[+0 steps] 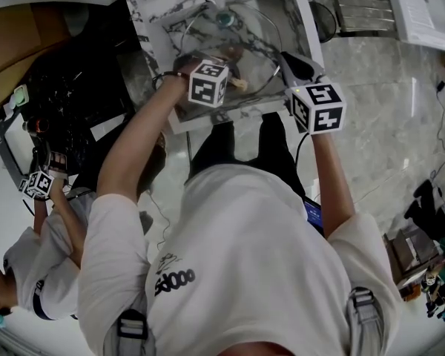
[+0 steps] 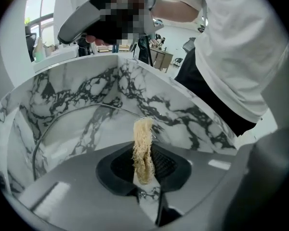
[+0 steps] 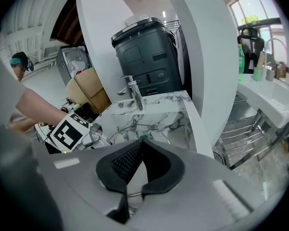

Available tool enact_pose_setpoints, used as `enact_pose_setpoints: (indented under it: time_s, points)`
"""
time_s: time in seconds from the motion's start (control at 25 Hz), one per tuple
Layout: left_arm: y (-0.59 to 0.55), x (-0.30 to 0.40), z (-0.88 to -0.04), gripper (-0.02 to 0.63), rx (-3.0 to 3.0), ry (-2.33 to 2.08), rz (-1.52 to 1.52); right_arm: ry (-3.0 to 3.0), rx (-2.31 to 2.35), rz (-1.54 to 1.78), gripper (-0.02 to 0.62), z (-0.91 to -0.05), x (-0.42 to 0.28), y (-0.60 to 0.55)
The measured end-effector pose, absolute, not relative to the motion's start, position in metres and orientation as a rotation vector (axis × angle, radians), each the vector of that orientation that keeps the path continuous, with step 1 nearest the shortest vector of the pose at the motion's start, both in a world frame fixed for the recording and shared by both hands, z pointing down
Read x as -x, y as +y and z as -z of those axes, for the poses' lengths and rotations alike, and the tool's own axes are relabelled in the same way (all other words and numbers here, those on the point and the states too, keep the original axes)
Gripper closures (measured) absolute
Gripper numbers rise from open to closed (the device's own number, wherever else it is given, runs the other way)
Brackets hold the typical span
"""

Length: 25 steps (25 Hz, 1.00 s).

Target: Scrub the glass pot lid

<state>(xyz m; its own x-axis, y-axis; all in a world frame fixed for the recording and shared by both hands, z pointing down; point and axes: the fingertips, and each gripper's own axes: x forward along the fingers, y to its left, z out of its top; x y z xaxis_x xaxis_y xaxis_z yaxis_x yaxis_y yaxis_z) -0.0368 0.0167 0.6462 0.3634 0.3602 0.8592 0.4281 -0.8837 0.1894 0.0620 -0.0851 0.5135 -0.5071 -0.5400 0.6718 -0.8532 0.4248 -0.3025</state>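
Our left gripper has its jaws closed on a beige fibrous scrubber. Our right gripper has its jaws clamped on the rim of the round glass pot lid, inside the marble-patterned sink.

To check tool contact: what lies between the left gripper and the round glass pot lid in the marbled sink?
A beige fibrous scrubbing pad, clamped in the left gripper, reaches toward the glass pot lid; the left gripper view shows it.

Both bare forearms stretch forward toward 12 o'clock in head view. Left forearm angles in from 7 o'clock. Left hand-held gripper is clamped on loofah scrubber. Right forearm runs up at 1 o'clock. Right hand-held gripper pinches glass pot lid at its rim, jaws nearly together.
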Motion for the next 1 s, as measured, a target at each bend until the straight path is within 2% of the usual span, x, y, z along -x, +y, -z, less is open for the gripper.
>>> enact_pose_setpoints:
  time_s: [0.44, 1.0]
  points:
    - [0.004, 0.108, -0.646, 0.549, 2.314, -0.818, 1.756, -2.220, -1.158, -0.870, 0.592, -0.512, -0.040, -0.086]
    - [-0.105, 0.122, -0.660, 0.549, 2.332, -0.267, 1.918, -2.200, -1.190, -0.877, 0.592, -0.507, -0.045, -0.094]
